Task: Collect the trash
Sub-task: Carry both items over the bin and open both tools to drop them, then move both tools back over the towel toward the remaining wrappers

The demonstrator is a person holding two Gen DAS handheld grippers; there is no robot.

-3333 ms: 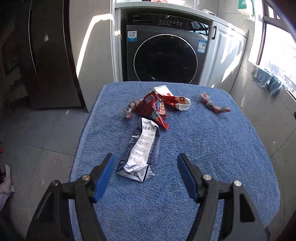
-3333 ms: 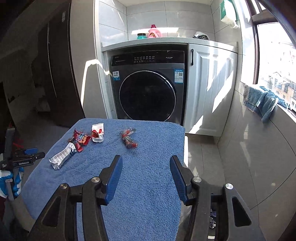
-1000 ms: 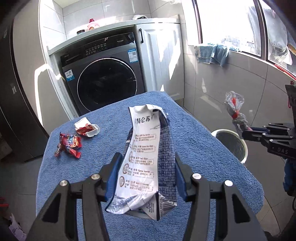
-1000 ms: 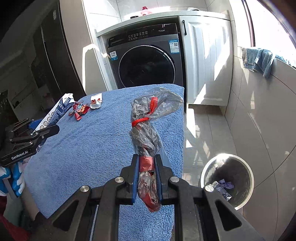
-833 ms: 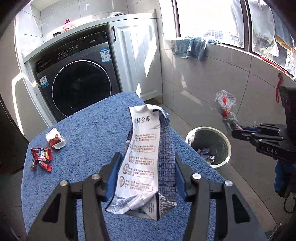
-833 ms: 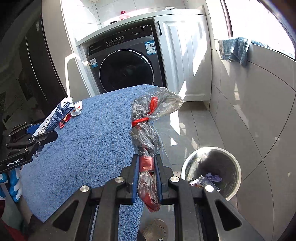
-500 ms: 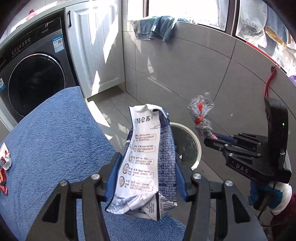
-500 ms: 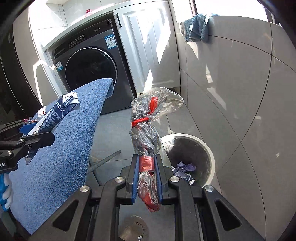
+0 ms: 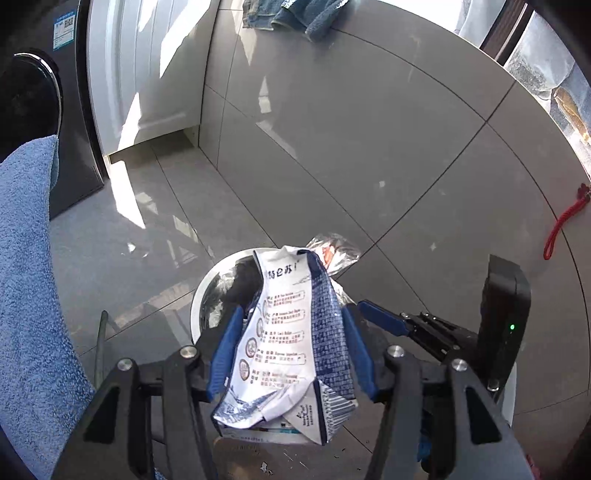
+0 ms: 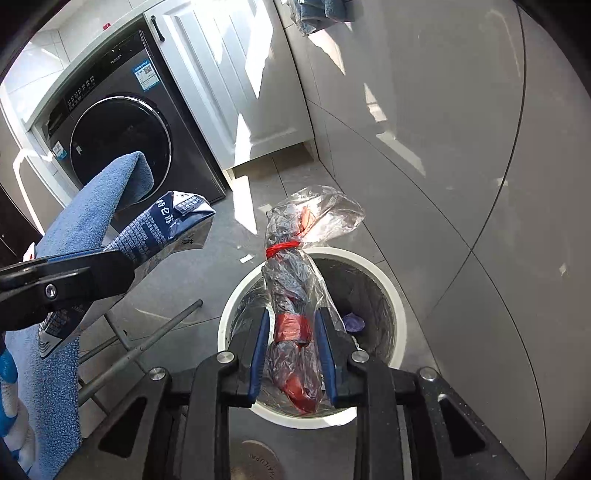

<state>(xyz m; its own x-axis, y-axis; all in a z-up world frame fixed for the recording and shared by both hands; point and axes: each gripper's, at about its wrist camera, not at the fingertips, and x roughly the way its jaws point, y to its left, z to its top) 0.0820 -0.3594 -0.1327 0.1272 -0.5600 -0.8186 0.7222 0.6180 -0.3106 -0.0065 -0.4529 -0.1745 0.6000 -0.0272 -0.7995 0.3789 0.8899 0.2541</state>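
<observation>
A home laundry room: a dark front-loading washer (image 10: 110,144) sits under a counter at upper left, beside a white cabinet (image 10: 236,77). Grey tiles cover floor and wall; towels (image 9: 295,14) hang along the top edge.

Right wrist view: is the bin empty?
No, the bin already holds purple scraps at the bottom, seen past the clear bag.

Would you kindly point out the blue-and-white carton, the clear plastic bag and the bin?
blue-and-white carton (image 9: 291,332), left wrist view, printed white face.
clear plastic bag (image 10: 291,273), right wrist view, twisted middle.
bin (image 10: 397,299), right wrist view, white rim.
</observation>
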